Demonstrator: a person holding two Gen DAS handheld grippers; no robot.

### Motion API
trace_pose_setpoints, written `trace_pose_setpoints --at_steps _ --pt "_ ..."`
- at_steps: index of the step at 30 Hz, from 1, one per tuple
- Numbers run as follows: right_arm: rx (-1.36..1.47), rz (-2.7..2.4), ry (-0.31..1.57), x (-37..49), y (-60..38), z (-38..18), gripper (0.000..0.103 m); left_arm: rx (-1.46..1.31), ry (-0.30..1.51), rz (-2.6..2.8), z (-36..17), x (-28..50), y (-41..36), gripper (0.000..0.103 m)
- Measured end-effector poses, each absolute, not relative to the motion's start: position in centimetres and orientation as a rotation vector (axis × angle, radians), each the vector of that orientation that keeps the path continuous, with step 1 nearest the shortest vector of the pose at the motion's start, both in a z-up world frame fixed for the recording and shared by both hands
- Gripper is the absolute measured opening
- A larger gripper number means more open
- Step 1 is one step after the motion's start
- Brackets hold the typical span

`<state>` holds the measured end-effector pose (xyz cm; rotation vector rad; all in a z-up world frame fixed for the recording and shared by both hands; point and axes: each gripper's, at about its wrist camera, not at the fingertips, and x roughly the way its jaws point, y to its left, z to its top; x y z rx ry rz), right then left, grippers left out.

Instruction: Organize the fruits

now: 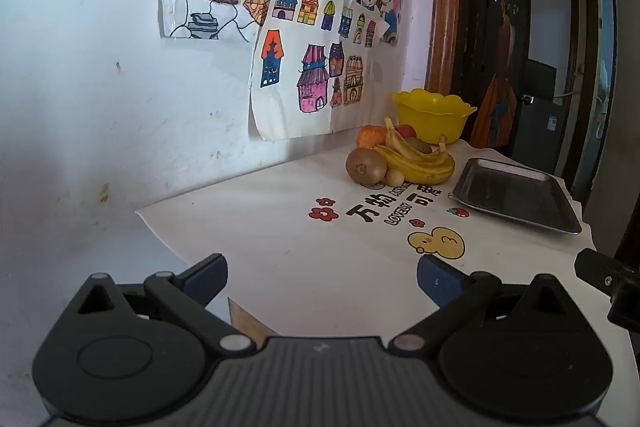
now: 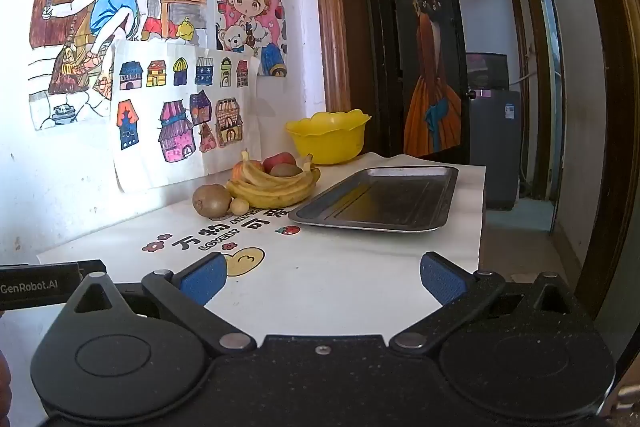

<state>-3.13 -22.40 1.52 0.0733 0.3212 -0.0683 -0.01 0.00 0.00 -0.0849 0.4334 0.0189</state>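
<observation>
Fruit lies heaped by the wall, between the scalloped yellow plastic bowl (image 2: pixel 328 137) and flat dark metal tray (image 2: pixel 380 199). We hold left gripper (image 1: pixel 322 277) and right gripper (image 2: pixel 323 277) fully spread, empty. The curved yellow bananas (image 2: pixel 276 187) look soft and bruisable; we judge mid-curve safest.

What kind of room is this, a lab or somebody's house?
Most likely a home. Children's drawings are taped to the wall, fruit such as bananas lies on a printed tablecloth, and an open doorway leads into other rooms.
</observation>
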Motion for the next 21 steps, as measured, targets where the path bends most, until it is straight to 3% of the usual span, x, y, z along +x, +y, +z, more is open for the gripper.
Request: trace_pose_setpoints --at_steps 21 --pt "0.078 -0.068 0.326 -3.22 -22.45 1.32 0.102 -0.087 0.436 0.018 0.0 0.0 0.0 0.103"
